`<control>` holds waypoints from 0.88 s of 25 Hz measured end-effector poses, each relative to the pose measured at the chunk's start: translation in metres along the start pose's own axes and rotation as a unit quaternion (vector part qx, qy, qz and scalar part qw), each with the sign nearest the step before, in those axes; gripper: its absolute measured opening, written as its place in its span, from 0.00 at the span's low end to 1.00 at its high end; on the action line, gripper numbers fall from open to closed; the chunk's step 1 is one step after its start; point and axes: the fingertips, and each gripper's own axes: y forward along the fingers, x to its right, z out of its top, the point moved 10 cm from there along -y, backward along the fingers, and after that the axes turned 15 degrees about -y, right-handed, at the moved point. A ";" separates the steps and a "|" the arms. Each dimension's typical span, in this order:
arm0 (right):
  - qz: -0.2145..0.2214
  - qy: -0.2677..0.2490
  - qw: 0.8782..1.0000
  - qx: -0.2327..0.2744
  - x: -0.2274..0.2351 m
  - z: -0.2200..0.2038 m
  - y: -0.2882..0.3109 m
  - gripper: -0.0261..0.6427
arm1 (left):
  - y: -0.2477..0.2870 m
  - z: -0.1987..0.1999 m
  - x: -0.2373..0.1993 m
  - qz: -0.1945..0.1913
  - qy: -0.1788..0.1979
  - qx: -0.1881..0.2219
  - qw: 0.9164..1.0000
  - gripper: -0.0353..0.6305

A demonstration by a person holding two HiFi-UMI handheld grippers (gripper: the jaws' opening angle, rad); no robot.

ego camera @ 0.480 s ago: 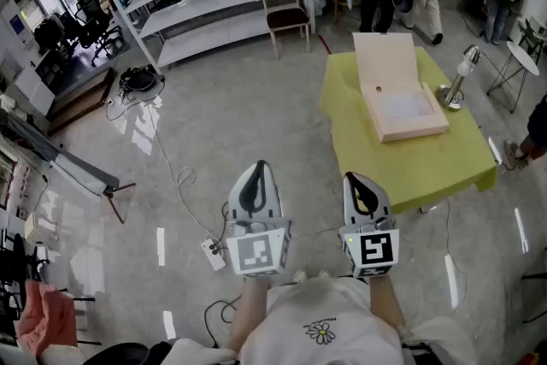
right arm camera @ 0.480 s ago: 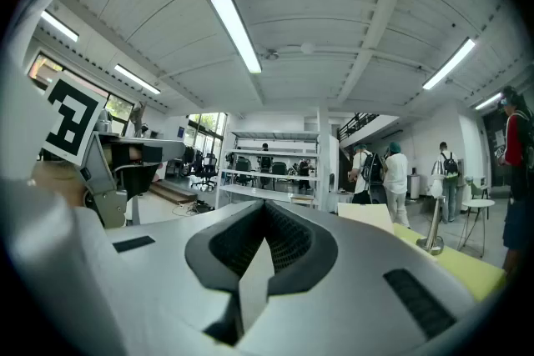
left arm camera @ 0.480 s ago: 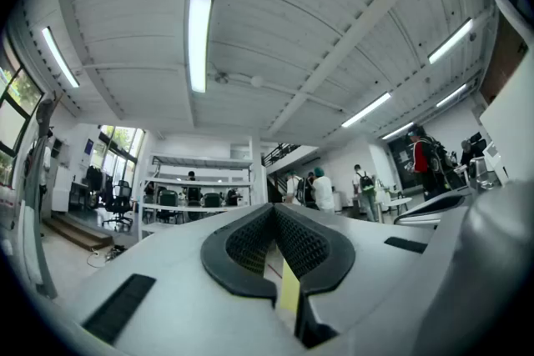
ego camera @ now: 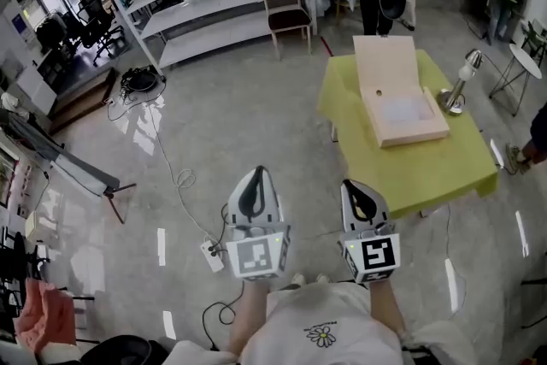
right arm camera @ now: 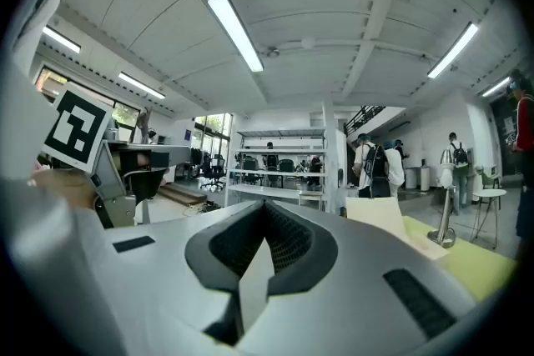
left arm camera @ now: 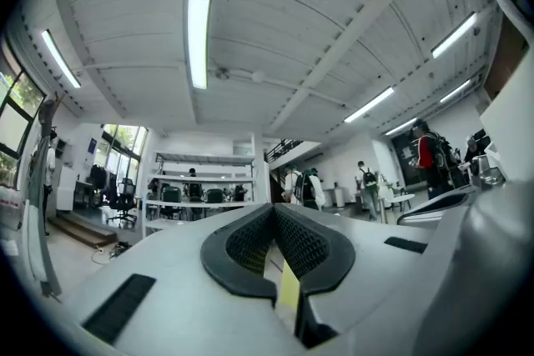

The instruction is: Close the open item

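Though open, box [ego camera: 398, 91] well beyond fingers [ego camera: 253, 191]

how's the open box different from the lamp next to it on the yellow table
The box is broad, flat and pale beige; the lamp is slim and silvery. The box lies with its lid open; the lamp stands upright on a round base. The box sits mid-table, the lamp nearer its right edge in the head view. Both rest on the yellow table, side by side.
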 end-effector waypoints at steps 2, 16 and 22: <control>0.001 0.025 1.000 0.003 0.005 -0.005 0.000 0.05 | 0.003 -0.004 0.004 -0.007 -0.007 0.012 1.000 0.07; 0.043 0.058 0.997 0.008 0.022 -0.026 0.026 0.05 | 0.037 -0.030 -0.007 0.004 -0.040 0.022 0.999 0.07; 0.038 0.048 0.998 0.001 0.042 -0.030 0.091 0.05 | 0.107 -0.042 -0.037 -0.019 -0.052 0.022 0.998 0.07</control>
